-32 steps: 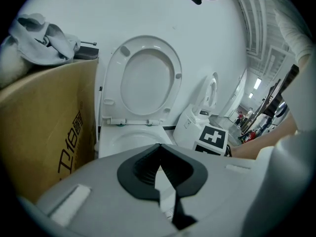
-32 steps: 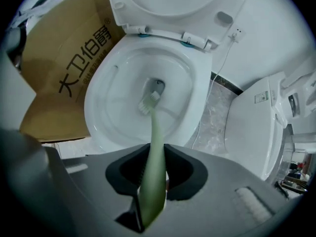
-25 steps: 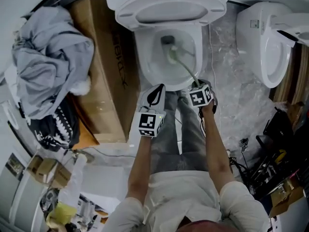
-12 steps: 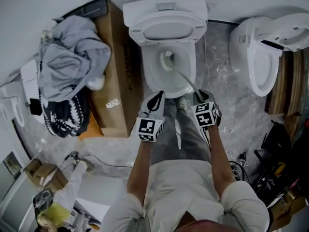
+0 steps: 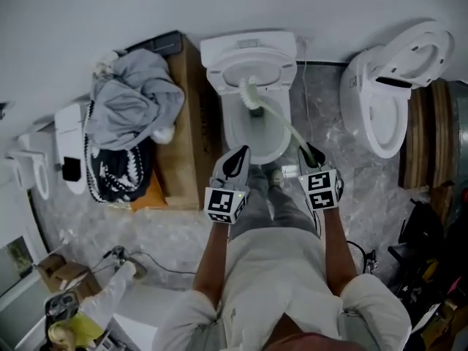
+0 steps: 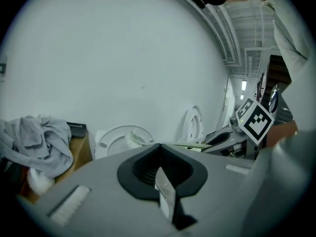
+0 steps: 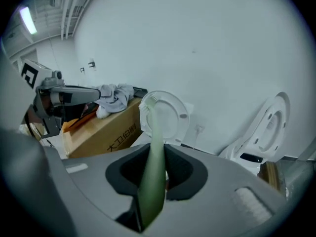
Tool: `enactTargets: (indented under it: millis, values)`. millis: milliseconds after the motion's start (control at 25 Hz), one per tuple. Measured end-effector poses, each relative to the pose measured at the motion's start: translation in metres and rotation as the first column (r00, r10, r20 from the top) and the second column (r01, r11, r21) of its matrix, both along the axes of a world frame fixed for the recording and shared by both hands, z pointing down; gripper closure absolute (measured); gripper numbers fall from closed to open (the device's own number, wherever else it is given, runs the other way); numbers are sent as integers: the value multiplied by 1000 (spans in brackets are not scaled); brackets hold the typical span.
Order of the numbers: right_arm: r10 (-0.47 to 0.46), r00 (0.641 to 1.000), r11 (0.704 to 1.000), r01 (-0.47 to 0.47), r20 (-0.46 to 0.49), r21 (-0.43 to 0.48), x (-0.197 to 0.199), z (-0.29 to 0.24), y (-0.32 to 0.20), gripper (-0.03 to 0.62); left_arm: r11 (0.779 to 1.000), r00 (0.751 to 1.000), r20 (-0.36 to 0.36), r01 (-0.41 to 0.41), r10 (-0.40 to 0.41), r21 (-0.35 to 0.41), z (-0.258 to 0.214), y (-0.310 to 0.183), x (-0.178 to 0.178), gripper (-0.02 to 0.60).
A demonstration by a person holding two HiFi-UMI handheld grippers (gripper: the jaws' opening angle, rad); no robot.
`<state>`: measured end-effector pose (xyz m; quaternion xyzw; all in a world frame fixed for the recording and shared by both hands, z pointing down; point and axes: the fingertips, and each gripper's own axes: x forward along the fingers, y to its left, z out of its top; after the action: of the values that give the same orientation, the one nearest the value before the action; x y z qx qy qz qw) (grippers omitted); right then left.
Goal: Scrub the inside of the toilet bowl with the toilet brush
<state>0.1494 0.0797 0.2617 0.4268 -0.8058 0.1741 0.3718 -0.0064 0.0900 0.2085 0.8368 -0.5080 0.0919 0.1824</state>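
A white toilet (image 5: 272,143) stands at the wall with its lid (image 5: 268,72) raised. The pale green toilet brush (image 5: 272,114) is lifted, its bristle head (image 5: 251,95) hanging in front of the lid, above the back of the bowl. My right gripper (image 5: 311,154) is shut on the brush handle (image 7: 154,167), which runs up between the jaws to the head (image 7: 148,102). My left gripper (image 5: 235,163) hovers at the bowl's front rim, jaws together and holding nothing. The left gripper view shows its closed tips (image 6: 159,146), the lid (image 6: 111,142) and the bristles (image 6: 133,139) beyond.
A cardboard box (image 5: 186,148) stands tight against the toilet's left, with grey clothing (image 5: 135,97) on it and a dark patterned bag (image 5: 110,174) beside it. A second toilet (image 5: 380,104) with raised lid is at right. Cables and tools (image 5: 431,247) clutter the lower right.
The brush head has come up out of the bowl to the height of the raised lid. Both grippers have drawn back from the rim, and the head view has pulled back.
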Motion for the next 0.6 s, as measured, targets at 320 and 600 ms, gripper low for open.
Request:
enactTargets:
  millis: [320, 600]
  values:
    - [-48, 996, 977, 32, 72, 210, 11, -108, -2, 516, 991, 1000, 2, -29, 29, 130, -80, 3, 22, 561]
    - [-90, 990, 949, 52, 109, 310, 10, -148, 7, 516, 985, 999, 18, -31, 28, 170, -102, 16, 31, 561]
